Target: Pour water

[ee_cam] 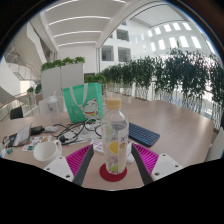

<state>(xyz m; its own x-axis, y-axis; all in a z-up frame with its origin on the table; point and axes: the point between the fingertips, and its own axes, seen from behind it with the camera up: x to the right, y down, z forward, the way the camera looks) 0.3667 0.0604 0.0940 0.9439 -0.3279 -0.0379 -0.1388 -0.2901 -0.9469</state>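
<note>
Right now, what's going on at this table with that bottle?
A hand-held tool is lined up on a clear water bottle that stands upright on a red coaster. The bottle sits between the tool's open fingers, apparently not yet squeezed. A white cup waits to one side on the wooden table, with a green bag further back.

Bright, even daylight enters through the tall windows [175, 45] at two o'clock, with ceiling strip lights [80, 20] (glaring white) at twelve. Straight lines bow toward the rim, and shadows are soft.
</note>
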